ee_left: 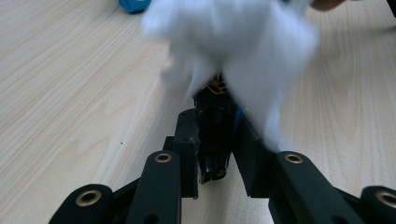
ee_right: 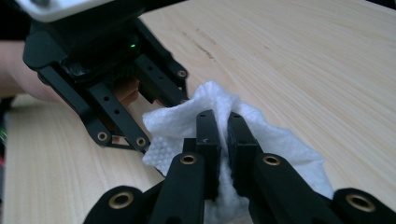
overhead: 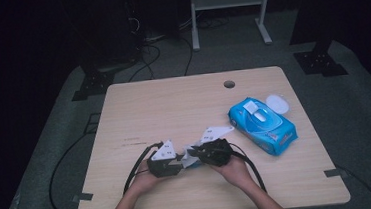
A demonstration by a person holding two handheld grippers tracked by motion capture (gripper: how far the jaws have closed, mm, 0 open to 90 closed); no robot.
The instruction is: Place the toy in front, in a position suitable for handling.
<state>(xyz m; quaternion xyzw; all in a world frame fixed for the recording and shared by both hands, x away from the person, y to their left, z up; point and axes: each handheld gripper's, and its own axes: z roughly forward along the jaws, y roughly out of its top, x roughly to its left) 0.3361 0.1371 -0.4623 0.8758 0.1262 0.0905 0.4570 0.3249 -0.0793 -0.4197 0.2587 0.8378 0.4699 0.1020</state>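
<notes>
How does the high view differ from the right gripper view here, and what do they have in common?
High view alone: the blue wipes pack with its lid flipped open, the table's far edge with its round hole, both forearms, and the floor with cables and stands.

Right gripper view alone: the right gripper up close, fingers shut on the white wipe, and the wipe's dimpled texture.

Both: the wipe, the left gripper beside it, and the wooden tabletop.
</notes>
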